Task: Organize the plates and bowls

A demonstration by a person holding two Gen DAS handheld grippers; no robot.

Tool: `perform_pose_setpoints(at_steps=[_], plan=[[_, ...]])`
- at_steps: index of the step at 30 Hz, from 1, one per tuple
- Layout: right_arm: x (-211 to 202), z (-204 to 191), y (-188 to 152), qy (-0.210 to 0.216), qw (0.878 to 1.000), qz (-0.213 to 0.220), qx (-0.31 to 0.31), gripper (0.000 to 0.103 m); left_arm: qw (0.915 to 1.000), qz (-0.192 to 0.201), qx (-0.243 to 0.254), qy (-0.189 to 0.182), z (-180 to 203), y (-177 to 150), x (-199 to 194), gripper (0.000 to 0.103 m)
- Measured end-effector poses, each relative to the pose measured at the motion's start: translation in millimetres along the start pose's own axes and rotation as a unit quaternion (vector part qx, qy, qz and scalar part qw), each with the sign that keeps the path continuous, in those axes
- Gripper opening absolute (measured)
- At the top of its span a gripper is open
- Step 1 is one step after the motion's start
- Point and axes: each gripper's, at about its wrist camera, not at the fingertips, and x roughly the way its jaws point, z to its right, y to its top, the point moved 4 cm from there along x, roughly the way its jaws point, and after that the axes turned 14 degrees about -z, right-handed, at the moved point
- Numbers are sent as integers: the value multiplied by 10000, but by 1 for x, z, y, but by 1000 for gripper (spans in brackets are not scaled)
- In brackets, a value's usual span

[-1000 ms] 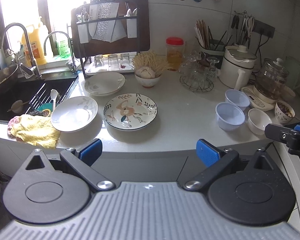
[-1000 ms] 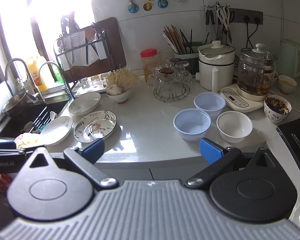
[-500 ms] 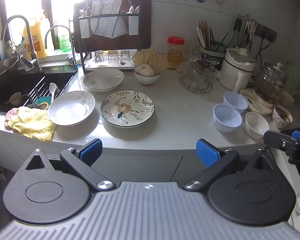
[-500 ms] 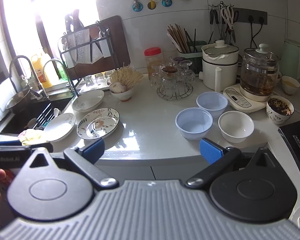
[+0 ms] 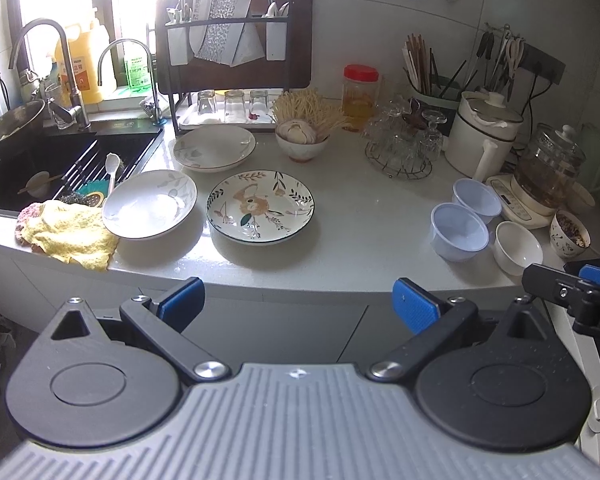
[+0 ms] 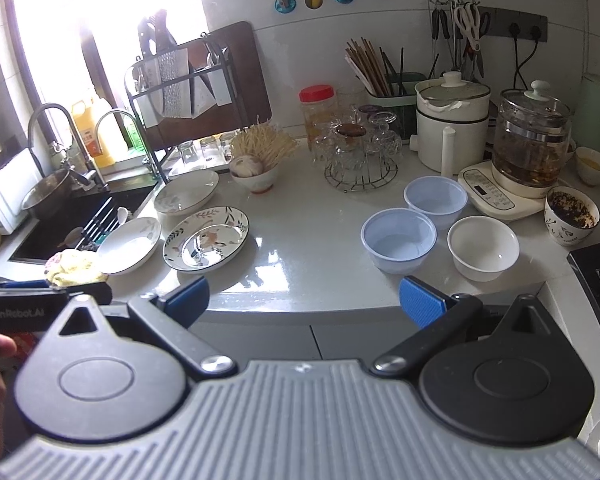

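Both tools are held back from the counter edge, short of any dish. The left gripper (image 5: 296, 300) stands with its blue-padded fingers spread wide and nothing between them; the right gripper (image 6: 304, 298) is likewise spread wide and empty. Each also shows at the margin of the other's view. Judgement: no dish has been gathered yet, so the task stands at its opening, in the approach to a first pick. The floral plate (image 5: 260, 207) serves as landmark. It lies flat on the white countertop (image 5: 360, 216), nearest the left gripper. Just left of it, apart from it by a narrow gap, sits a white shallow plate (image 5: 150, 210), whose left rim touches or overlaps a yellow cloth (image 5: 66, 232) at the counter edge. Behind the floral plate, toward the wall, lies a second white plate (image 5: 214, 148), clear of both others. Well to the right of the floral plate stand three empty bowls in a tight cluster: two pale blue plastic bowls (image 6: 398, 239), one behind the other, and a white ceramic bowl (image 6: 483, 248) beside the nearer one. Further right, a patterned bowl (image 6: 571, 216) holds dark contents and is judged not for stacking. Far behind the floral plate stand a bowl of garlic (image 5: 302, 140) and a dish rack (image 5: 224, 64). The next move calls for a descent on a plate rim with one finger under it, or nesting the blue bowls.
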Motion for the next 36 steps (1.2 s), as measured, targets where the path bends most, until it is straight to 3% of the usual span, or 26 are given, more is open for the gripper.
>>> perform_pose_setpoints(at_steps=[28, 36], plan=[[11, -13, 3, 44, 9999, -46, 98, 103, 9999, -72, 133, -71, -9, 15, 6, 102], [25, -18, 9, -195, 9996, 36, 207, 103, 9994, -59, 219, -263, -18, 32, 27, 102]])
